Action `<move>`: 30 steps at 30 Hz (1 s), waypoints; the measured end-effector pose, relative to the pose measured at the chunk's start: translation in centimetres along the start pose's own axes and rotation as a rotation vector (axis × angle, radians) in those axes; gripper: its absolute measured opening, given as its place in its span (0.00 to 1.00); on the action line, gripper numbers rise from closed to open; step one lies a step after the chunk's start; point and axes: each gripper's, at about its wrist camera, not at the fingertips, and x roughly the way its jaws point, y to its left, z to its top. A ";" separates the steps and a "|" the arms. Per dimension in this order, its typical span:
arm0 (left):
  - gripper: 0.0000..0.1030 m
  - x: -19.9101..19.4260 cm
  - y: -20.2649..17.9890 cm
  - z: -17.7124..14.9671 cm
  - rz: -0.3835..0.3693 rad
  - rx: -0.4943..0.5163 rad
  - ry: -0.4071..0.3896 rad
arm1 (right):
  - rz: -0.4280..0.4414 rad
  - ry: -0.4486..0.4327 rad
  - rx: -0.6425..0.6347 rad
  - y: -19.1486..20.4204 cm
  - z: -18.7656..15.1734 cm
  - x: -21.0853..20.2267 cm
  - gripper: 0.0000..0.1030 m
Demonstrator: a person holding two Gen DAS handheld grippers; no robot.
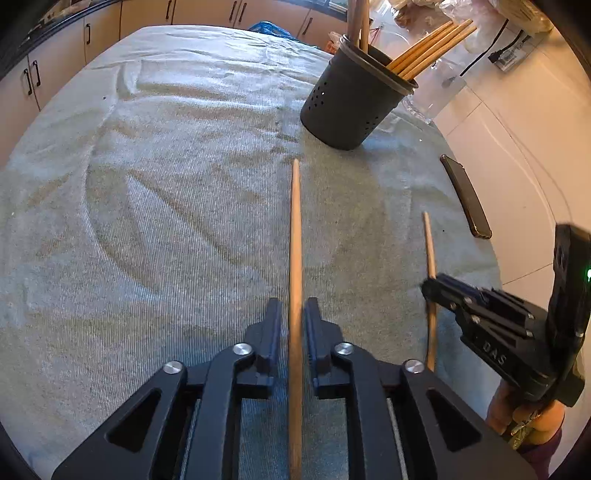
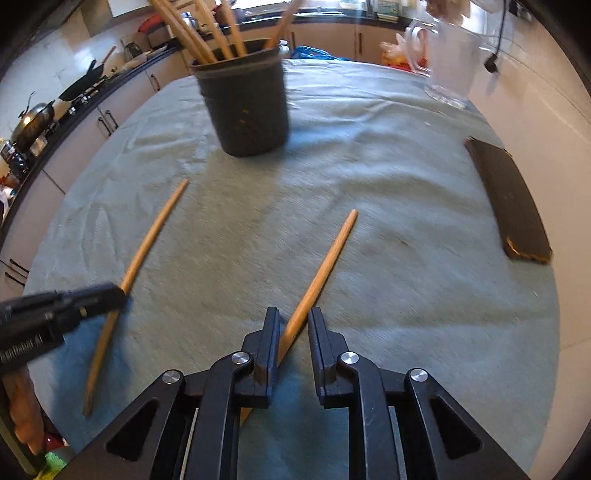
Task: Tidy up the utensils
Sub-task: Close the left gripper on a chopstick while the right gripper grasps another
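Wooden chopsticks lie on the grey-green cloth (image 1: 166,184), one (image 1: 295,258) between the left gripper's (image 1: 291,314) parted jaws, another (image 2: 317,273) between the right gripper's (image 2: 293,325) parted jaws, neither clamped, near the black holder (image 2: 245,107).

A wrinkled grey-green cloth (image 1: 166,192) covers the table. A flat black phone (image 2: 511,201) lies on it near the right edge, beside the white tiled wall (image 1: 524,147). A clear glass pitcher (image 2: 448,55) stands at the far right corner. A crumpled blue plastic bag (image 2: 314,51) sits beyond the far edge. Cream cabinets with dark handles (image 1: 88,35) line the background, and a black wok (image 2: 86,79) rests on the dark countertop.
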 end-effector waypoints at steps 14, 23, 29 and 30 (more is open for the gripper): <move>0.18 2.2 -1.4 4.3 0.118 0.026 0.009 | 0.005 -0.073 0.003 -0.5 2.3 1.3 0.22; 0.18 2.9 -2.6 5.0 0.190 0.045 -0.022 | 0.116 -0.127 -0.039 -1.7 2.1 1.5 0.22; 0.29 3.6 -4.0 5.7 0.230 0.081 -0.015 | 0.154 -0.120 -0.054 -2.0 2.2 1.5 0.21; 0.32 3.7 -4.2 5.7 0.225 0.086 -0.014 | 0.147 -0.124 -0.064 -1.9 2.1 1.5 0.21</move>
